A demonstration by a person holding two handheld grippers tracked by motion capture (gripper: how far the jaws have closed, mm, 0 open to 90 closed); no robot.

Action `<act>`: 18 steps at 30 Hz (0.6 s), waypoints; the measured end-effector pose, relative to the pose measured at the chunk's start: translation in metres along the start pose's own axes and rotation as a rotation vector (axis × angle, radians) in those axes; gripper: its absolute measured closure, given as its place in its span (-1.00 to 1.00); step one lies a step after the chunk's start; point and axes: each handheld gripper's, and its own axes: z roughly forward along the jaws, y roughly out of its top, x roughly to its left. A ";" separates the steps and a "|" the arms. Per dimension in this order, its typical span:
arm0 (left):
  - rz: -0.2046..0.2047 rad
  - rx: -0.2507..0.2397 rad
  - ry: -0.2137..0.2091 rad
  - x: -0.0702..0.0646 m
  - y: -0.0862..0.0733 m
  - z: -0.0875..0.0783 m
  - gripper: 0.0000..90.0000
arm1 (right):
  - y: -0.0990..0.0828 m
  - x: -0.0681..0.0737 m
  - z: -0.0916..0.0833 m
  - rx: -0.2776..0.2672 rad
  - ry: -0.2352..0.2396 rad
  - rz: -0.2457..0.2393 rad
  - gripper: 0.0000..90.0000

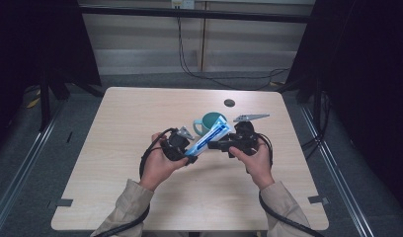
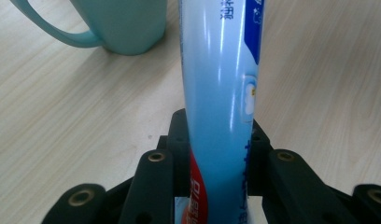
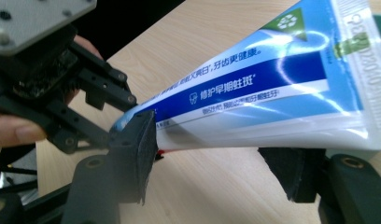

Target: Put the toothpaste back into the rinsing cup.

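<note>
left gripper (image 1: 185, 150) clamped on cap end of toothpaste tube (image 1: 208, 138), holding it slanted above table (image 1: 120, 163), right of centre. right gripper (image 1: 220, 145) jaws apart, straddling tube's middle; whether pads (image 3: 144, 149) touch tube, cannot tell. teal mug (image 1: 208, 122) stands on table just behind tube's crimped end.
</note>
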 end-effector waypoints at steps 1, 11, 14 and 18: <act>-0.002 -0.002 0.000 -0.001 0.000 0.001 0.59 | 0.000 0.000 0.001 -0.004 -0.005 0.009 -0.13; 0.024 0.025 0.020 -0.009 0.006 0.006 0.56 | -0.003 -0.013 -0.005 -0.121 0.079 0.181 0.32; 0.039 0.023 0.029 -0.012 0.009 0.010 0.51 | -0.003 -0.017 -0.010 -0.157 0.124 0.226 0.54; 0.053 -0.016 0.006 -0.017 0.011 0.019 0.39 | 0.003 -0.011 -0.015 -0.178 0.129 0.196 0.67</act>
